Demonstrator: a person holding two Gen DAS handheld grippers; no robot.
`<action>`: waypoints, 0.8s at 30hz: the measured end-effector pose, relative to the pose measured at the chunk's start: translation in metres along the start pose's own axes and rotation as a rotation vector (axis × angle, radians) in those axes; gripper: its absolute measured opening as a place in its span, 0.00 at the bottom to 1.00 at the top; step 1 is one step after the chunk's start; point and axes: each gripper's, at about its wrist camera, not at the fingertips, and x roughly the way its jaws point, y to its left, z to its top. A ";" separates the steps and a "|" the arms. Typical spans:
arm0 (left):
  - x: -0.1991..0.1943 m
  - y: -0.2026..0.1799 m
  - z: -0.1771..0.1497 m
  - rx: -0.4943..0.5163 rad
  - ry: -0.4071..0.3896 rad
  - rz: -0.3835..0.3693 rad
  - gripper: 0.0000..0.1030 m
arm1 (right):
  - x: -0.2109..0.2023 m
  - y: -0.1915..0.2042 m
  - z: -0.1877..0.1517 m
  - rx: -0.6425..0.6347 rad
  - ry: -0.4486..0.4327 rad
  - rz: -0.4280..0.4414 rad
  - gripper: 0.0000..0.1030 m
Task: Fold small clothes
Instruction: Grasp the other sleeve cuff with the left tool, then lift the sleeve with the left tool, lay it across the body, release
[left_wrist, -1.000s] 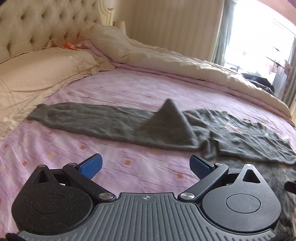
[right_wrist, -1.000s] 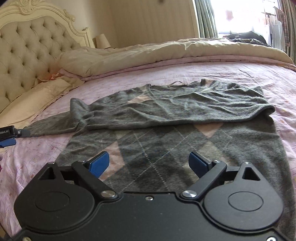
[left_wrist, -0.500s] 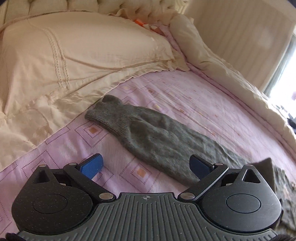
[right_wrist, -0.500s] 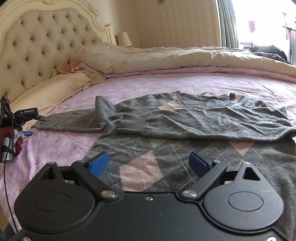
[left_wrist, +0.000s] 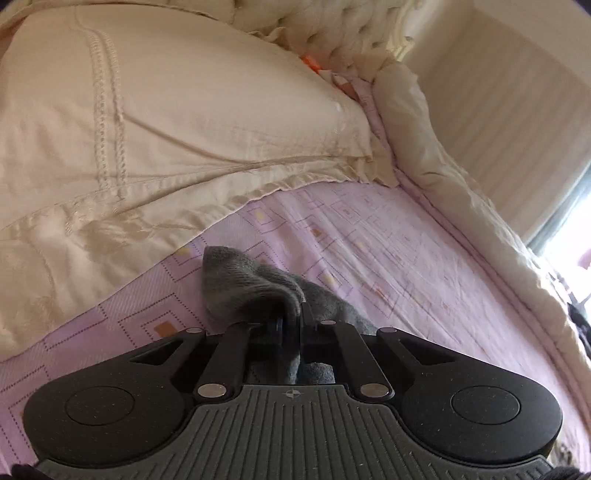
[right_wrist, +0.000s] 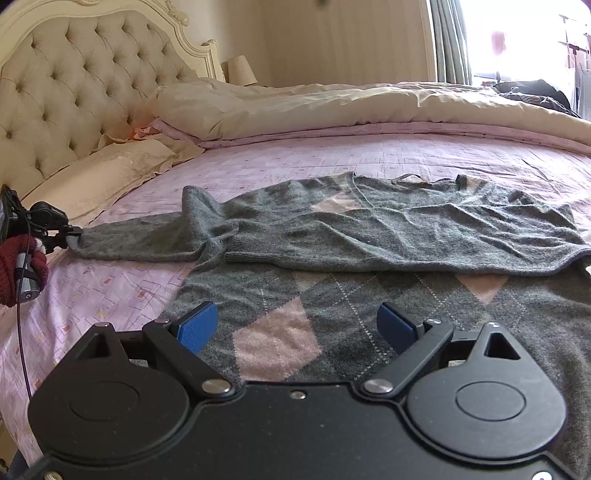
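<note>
Sweater (right_wrist: 388, 236) lies spread on the pink bedsheet (right_wrist: 332, 155), and the left gripper (left_wrist: 291, 325), wide open a moment ago, has now clamped its sleeve cuff (left_wrist: 243, 284), ready for folding inward, while the right gripper (right_wrist: 295, 325) hovers agape.

Home bedroom: tufted headboard (right_wrist: 74, 92), pillow (left_wrist: 147, 122), duvet (right_wrist: 351, 107).
</note>
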 end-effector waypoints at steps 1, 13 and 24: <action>-0.007 0.000 0.001 -0.009 -0.034 0.001 0.04 | -0.002 -0.002 0.001 0.009 -0.005 -0.003 0.91; -0.096 -0.046 0.039 0.230 -0.198 -0.019 0.04 | -0.029 -0.014 -0.003 0.096 -0.022 0.023 0.91; -0.169 -0.219 0.024 0.473 -0.270 -0.338 0.04 | -0.065 -0.060 -0.020 0.182 -0.033 0.006 0.91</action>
